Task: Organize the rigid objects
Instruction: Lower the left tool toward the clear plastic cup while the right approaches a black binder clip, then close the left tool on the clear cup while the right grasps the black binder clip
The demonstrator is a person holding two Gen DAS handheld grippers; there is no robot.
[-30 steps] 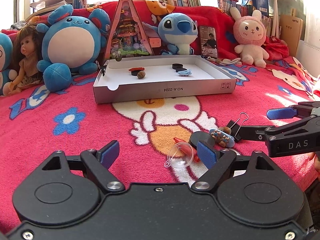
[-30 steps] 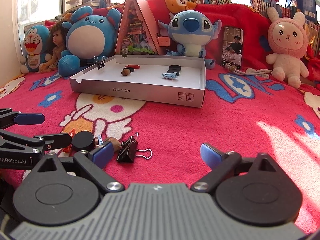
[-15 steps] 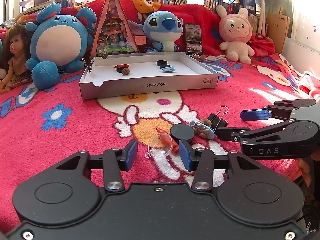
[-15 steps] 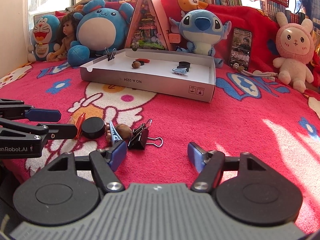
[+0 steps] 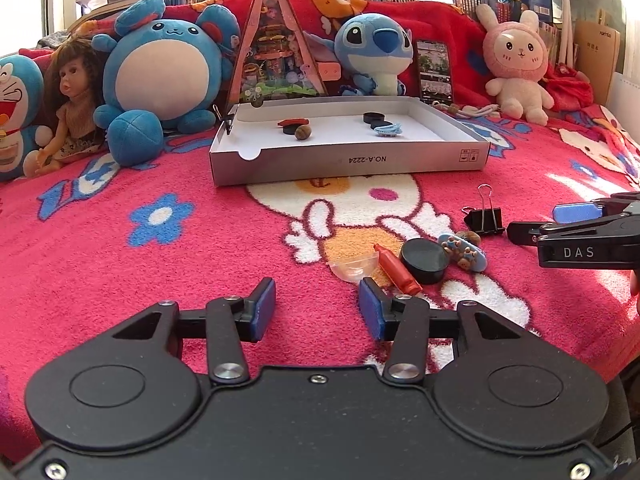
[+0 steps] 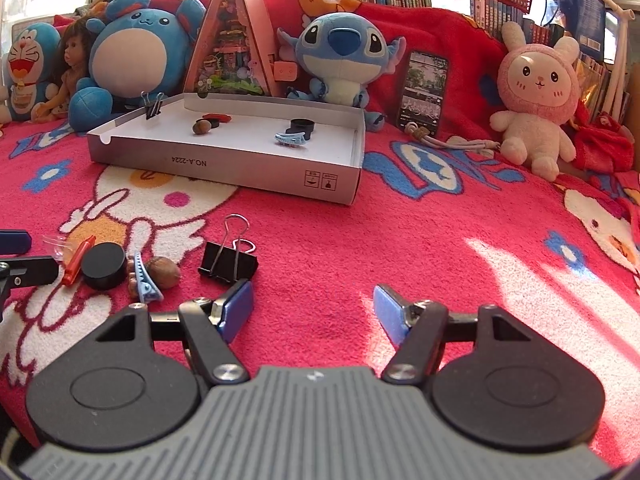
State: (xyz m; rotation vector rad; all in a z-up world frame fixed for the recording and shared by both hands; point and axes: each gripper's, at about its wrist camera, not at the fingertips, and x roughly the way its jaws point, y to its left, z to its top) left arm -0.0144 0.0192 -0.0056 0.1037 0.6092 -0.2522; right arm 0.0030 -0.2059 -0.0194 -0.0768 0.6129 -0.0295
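Both grippers empty: left gripper (image 5: 317, 307) fingers opening, right gripper (image 6: 313, 312) fingers apart beside binder clip (image 6: 228, 261).

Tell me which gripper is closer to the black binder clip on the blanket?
Right. The right gripper sits just behind the binder clip; the left gripper, jaws opening on nothing, is farther, past the black cap.

Small items clustered on blanket ahead-right of the left gripper (image 5: 317, 311): clear plastic dome (image 5: 353, 266) tipped on its side nearest, red whistle (image 5: 396, 269) flat, black puck (image 5: 425, 260), blue hair clip (image 5: 463, 252) against a nut (image 5: 469, 236), black binder clip (image 5: 485, 218) farthest, handles up.
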